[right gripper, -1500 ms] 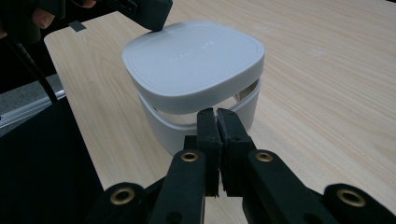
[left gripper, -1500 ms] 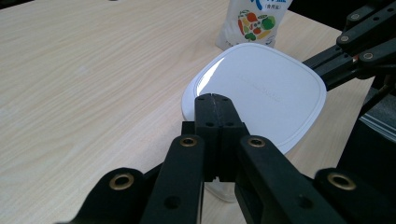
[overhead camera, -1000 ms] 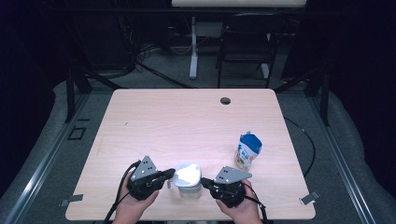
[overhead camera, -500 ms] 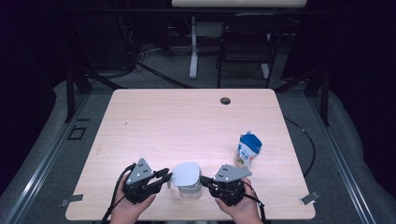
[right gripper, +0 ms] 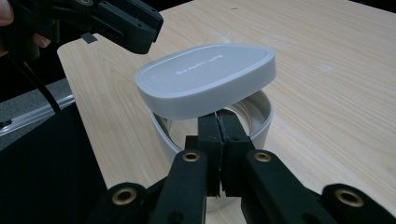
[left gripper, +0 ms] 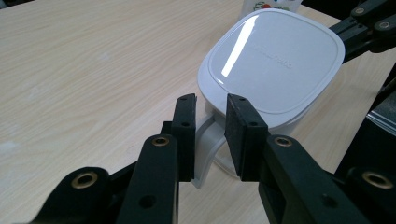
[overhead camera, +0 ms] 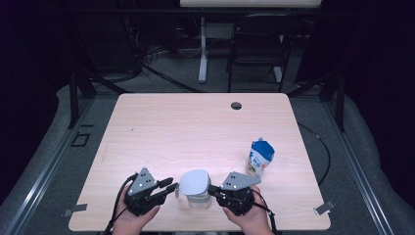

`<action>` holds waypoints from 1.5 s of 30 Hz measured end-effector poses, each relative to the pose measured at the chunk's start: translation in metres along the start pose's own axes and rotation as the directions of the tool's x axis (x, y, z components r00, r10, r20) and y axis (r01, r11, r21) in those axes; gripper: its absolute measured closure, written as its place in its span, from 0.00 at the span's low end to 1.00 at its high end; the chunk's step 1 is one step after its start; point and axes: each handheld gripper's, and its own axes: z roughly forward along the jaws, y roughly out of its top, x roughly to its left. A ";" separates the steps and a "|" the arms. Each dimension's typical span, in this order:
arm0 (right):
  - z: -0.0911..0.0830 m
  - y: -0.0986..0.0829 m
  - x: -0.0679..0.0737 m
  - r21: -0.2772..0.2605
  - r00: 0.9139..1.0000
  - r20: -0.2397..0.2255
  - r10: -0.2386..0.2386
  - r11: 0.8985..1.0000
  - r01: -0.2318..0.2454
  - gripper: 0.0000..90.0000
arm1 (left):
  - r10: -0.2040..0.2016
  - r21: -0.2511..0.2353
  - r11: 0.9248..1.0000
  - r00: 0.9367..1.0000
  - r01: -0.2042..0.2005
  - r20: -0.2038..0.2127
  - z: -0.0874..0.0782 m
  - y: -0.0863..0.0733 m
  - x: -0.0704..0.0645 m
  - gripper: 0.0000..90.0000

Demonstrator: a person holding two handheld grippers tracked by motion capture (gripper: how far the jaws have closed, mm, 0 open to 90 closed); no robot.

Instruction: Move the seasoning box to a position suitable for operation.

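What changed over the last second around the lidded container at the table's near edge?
Little moved. The left tool edged slightly away from the clear plastic container with the white rounded lid, its jaws open around the handle. The right tool stayed shut on the container's rim, and the blue-and-white pouch stayed upright to the right.

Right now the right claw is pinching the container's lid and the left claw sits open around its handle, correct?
Not quite. In the right gripper view the right claw is pinching the container rim under the raised lid. The left claw is open around the handle.
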 end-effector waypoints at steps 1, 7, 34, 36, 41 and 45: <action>0.001 0.000 0.000 -0.001 1.000 0.001 0.000 1.000 0.000 1.00 | -0.005 -0.002 1.000 1.000 0.005 -0.001 -0.001 0.000 0.001 0.81; 0.000 0.002 0.001 -0.007 1.000 0.000 0.007 1.000 -0.007 0.99 | -0.015 -0.014 1.000 1.000 0.015 -0.013 -0.004 -0.001 0.006 0.79; -0.004 0.027 0.000 -0.033 1.000 -0.008 0.010 0.999 -0.010 0.99 | -0.072 -0.047 0.997 0.995 0.068 -0.072 -0.014 -0.007 0.027 0.71; -0.003 0.028 0.000 -0.031 1.000 -0.007 0.010 0.999 -0.010 0.99 | -0.072 -0.045 0.997 0.995 0.069 -0.072 -0.015 -0.007 0.027 0.71; -0.002 0.034 0.001 -0.025 1.000 -0.004 0.006 1.000 -0.007 0.99 | -0.083 -0.057 0.995 0.994 0.079 -0.075 -0.017 -0.007 0.029 0.71; -0.002 0.038 0.001 -0.029 1.000 -0.004 0.005 1.000 -0.005 0.99 | -0.082 -0.056 0.995 0.994 0.078 -0.074 -0.018 -0.007 0.030 0.71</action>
